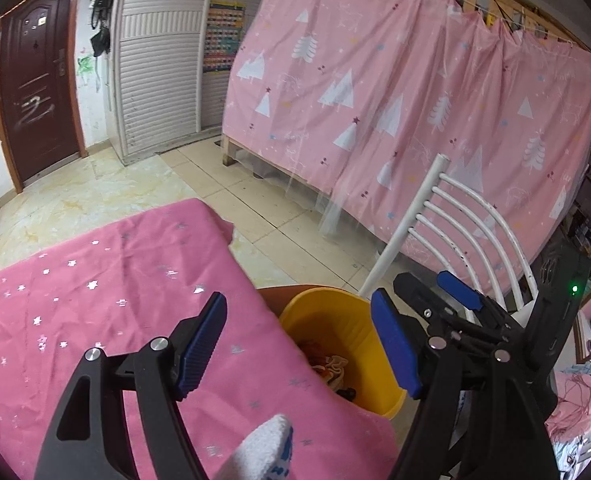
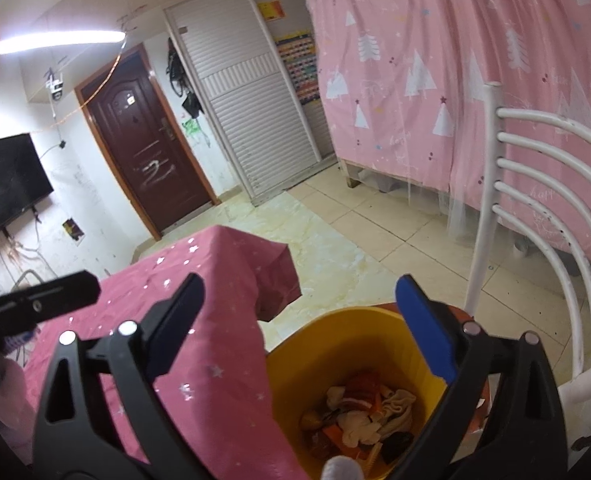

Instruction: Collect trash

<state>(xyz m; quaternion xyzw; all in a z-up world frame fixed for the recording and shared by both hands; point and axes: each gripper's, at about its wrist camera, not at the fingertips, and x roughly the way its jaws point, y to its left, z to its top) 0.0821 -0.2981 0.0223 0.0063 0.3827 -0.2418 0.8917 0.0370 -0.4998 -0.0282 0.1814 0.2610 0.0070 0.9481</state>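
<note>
Your table (image 1: 95,300), under its pink starred cloth, fills the lower left of both views. The yellow bin (image 2: 335,344) sits tucked against its edge at lower centre so scraps drop straight in (crumpled trash (image 2: 359,412) already lies at the bottom). You hold your right gripper (image 2: 307,328) angled down over it, jaws spread, empty; your left gripper (image 1: 299,344) likewise gapes, holding nothing.

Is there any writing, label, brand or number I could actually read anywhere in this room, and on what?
No text reads clearly in either view.
Colourful grid poster beside the shutter cupboard: print too small.
Orange-yellow notice above it: blurred.
White scrawl on the brown door: no legible word.
Faint script on the pink curtain: unreadable.
Blue print on the white glove: cut off.
</note>
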